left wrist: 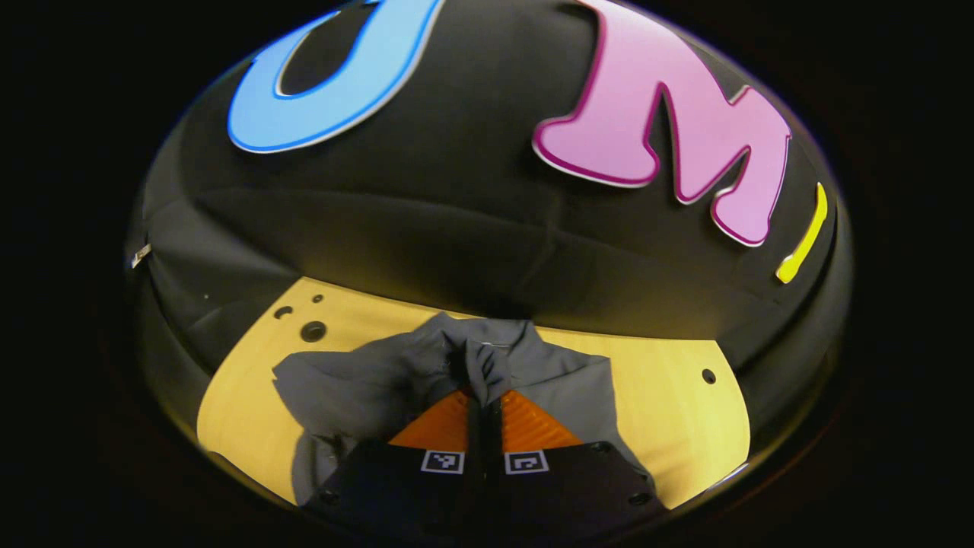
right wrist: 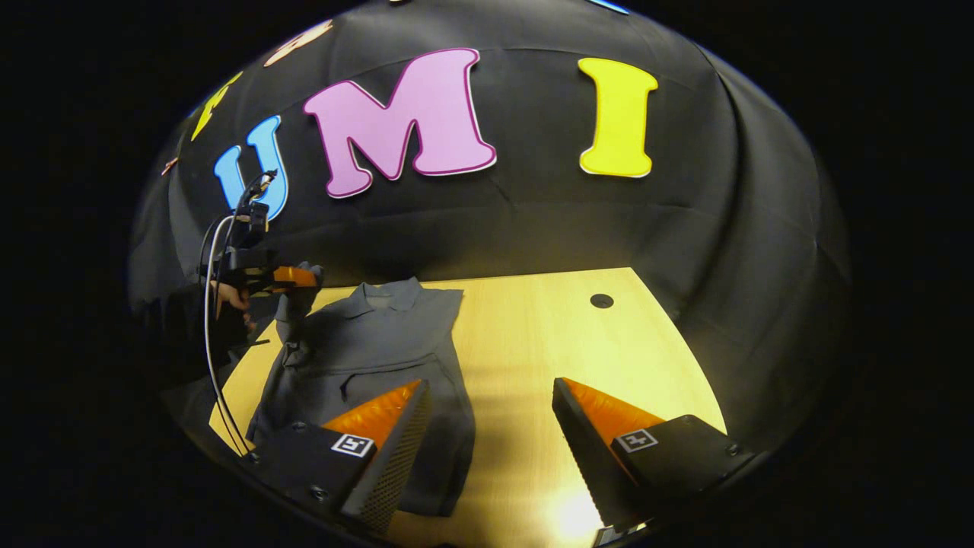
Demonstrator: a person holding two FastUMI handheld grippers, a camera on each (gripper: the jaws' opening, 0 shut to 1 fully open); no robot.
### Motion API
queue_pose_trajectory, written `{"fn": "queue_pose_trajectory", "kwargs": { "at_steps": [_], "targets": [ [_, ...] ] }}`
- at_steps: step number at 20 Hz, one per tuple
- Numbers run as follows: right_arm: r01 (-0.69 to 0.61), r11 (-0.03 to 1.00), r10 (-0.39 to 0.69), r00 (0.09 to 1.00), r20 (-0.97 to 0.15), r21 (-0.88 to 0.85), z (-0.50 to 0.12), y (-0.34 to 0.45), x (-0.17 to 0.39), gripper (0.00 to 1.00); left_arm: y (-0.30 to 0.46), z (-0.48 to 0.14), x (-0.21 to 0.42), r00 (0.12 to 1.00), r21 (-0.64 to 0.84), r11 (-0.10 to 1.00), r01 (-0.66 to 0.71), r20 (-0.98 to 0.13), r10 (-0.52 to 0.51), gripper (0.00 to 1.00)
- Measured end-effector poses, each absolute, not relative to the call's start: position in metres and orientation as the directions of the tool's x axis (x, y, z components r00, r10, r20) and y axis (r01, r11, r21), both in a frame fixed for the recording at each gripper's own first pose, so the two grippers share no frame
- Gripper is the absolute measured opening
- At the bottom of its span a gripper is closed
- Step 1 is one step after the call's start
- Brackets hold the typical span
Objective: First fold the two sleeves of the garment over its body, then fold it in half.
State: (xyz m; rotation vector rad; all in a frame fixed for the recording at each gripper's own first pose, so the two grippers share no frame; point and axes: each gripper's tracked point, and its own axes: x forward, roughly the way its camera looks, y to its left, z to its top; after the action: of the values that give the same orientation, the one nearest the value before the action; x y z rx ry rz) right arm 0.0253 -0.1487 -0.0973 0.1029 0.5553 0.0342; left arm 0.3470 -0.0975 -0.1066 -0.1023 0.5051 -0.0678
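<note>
A grey shirt [right wrist: 373,358] lies on a wooden table [right wrist: 548,335]. In the left gripper view, the left gripper [left wrist: 485,399] pinches a bunched fold of the shirt's cloth between its closed fingers. The right gripper view shows the shirt's collar and body, with the right gripper [right wrist: 491,396] spread wide above the table. The shirt's lower edge is hidden.
</note>
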Motion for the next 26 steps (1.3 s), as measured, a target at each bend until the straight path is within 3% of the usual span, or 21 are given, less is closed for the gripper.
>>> {"fn": "queue_pose_trajectory", "kwargs": {
  "at_steps": [8,11,14,15,20,22,23,26],
  "targets": [
    [0.094,0.99,-0.02,0.825,-0.564,0.103,-0.115,-0.199,0.012,0.99,-0.213,-0.153,0.369,0.802,-0.153,0.964,0.219,-0.534,-0.267,0.05],
    [0.114,0.989,-0.038,0.821,-0.57,0.098,-0.116,-0.204,0.008,0.99,-0.235,-0.176,0.373,0.772,-0.111,0.96,0.255,-0.575,-0.272,0.08],
    [0.128,0.986,-0.046,0.818,-0.574,0.103,-0.118,-0.203,0.006,0.99,-0.248,-0.184,0.373,0.759,-0.096,0.959,0.268,-0.592,-0.272,0.26],
    [0.131,0.986,-0.047,0.817,-0.574,0.105,-0.119,-0.202,0.005,0.99,-0.252,-0.182,0.37,0.756,-0.118,0.954,0.275,-0.587,-0.291,0.23],
    [0.138,0.984,-0.049,0.817,-0.575,0.113,-0.119,-0.185,-0.001,0.99,-0.223,-0.16,0.344,0.765,-0.149,0.95,0.274,-0.566,-0.309,0.95],
    [0.141,0.982,-0.043,0.808,-0.587,0.122,-0.124,-0.173,-0.006,0.99,-0.197,-0.156,0.322,0.766,-0.146,0.951,0.272,-0.566,-0.306,0.96],
    [0.143,0.981,-0.037,0.805,-0.592,0.132,-0.126,-0.165,-0.007,0.99,-0.18,-0.155,0.308,0.766,-0.135,0.953,0.271,-0.569,-0.299,0.92],
    [0.129,0.981,-0.009,0.775,-0.632,0.144,-0.141,-0.137,-0.014,0.99,-0.128,-0.155,0.264,0.775,-0.103,0.958,0.269,-0.567,-0.279,0.96]
  ]
}}
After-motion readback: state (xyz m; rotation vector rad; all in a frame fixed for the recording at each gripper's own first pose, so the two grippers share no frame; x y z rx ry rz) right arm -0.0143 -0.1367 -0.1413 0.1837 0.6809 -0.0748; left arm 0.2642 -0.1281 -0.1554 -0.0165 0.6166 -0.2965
